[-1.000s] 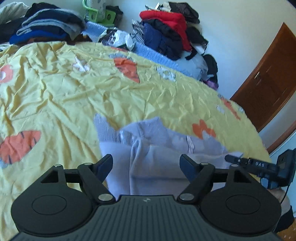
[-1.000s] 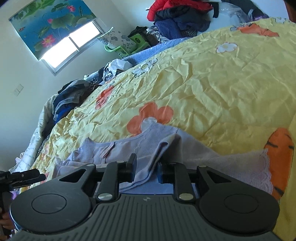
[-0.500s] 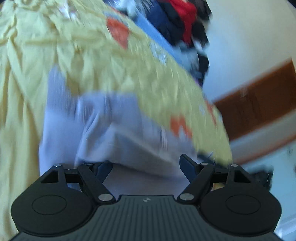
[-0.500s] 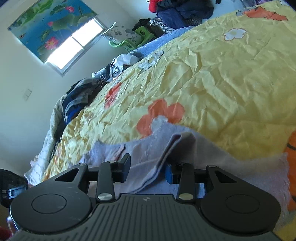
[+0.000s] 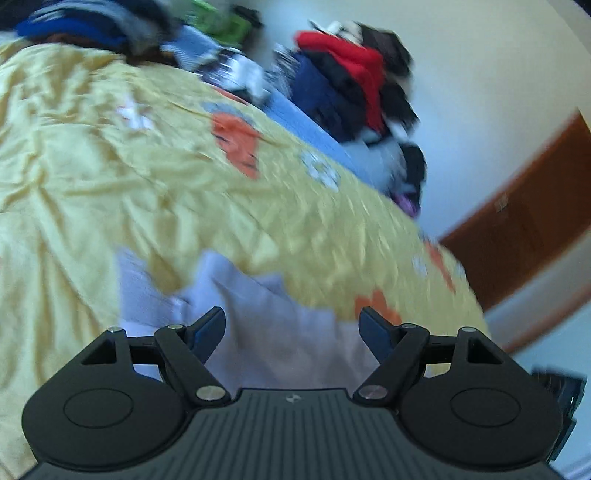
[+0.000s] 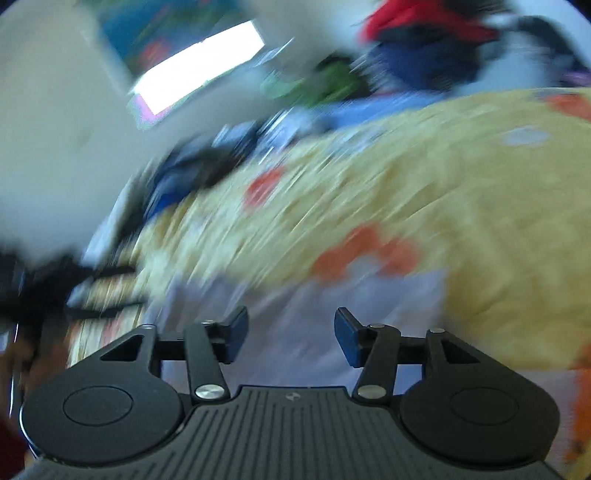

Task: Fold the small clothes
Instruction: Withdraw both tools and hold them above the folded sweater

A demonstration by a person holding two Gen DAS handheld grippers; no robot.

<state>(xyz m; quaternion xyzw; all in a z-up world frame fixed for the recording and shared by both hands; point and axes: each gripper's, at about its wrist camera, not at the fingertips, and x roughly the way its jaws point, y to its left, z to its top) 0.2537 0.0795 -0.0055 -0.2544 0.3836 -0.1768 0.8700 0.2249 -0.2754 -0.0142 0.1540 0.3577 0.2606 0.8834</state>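
A small lavender garment (image 5: 266,310) lies on the yellow bedspread (image 5: 110,166), close under both grippers. My left gripper (image 5: 291,325) stands open just above the cloth, and nothing is between its fingers. In the right wrist view the same garment (image 6: 295,317) shows as a blur. My right gripper (image 6: 291,328) hangs over it with its jaws opening, and the pads press on nothing. Both views are smeared by motion.
Piles of clothes line the far side of the bed: a red and navy heap (image 5: 351,81) and a dark blue stack (image 5: 74,29). A green basket (image 6: 314,85) stands by the window (image 6: 199,62). A brown door (image 5: 528,221) is at the right.
The right jaws have spread apart and let go of the garment's fold that stood between them. Both hands have shifted and rolled, so both views have swung. The left jaws keep their width.
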